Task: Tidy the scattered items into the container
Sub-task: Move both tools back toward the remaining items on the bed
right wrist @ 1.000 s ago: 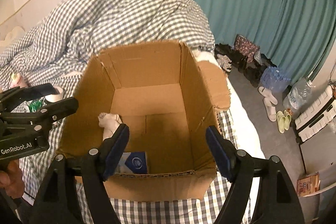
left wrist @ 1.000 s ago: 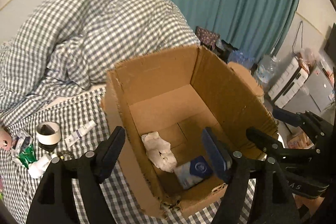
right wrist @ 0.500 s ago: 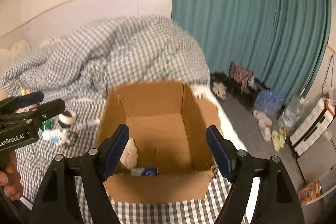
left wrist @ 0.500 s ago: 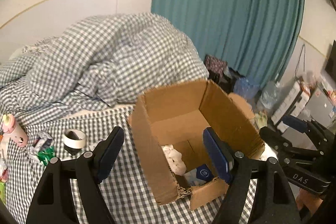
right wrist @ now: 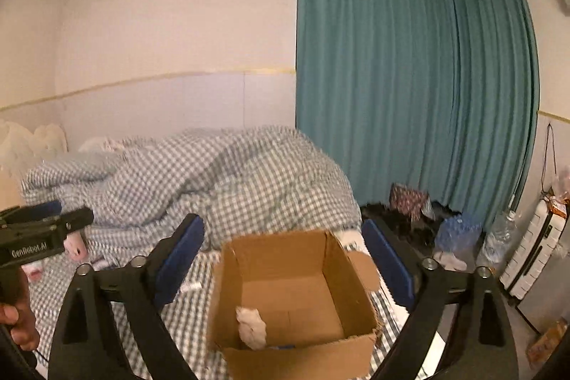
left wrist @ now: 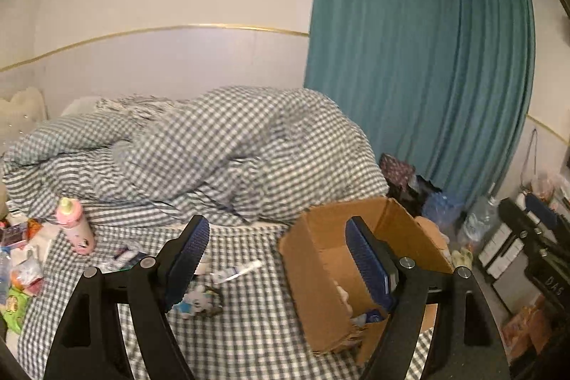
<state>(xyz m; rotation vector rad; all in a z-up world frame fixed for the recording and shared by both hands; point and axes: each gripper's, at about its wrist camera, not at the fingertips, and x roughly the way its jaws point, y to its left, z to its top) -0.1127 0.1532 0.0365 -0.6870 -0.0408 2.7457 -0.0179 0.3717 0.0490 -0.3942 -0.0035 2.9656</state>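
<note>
An open cardboard box (left wrist: 313, 276) stands on the checked bed, with a crumpled white item (right wrist: 251, 326) and a blue packet (left wrist: 370, 315) inside. My left gripper (left wrist: 279, 260) hangs open and empty above and in front of the box's left side. My right gripper (right wrist: 285, 259) is above the box's near edge; its jaws are opening with nothing between them. Scattered on the bed left of the box are a pink bottle (left wrist: 73, 230), a white tube (left wrist: 238, 269), a small white and blue item (left wrist: 196, 300) and snack packets (left wrist: 21, 276).
A heaped checked duvet (left wrist: 221, 152) fills the back of the bed. A teal curtain (right wrist: 409, 77) hangs at the right. On the floor to the right are shoes, water bottles (right wrist: 459, 234) and a white suitcase (right wrist: 530, 248). A hand (right wrist: 16, 319) holds the left gripper's handle.
Both grippers have risen and drawn back from the box, which now looks smaller and lower. The views tilted up toward the wall. The right jaws stand wider.
</note>
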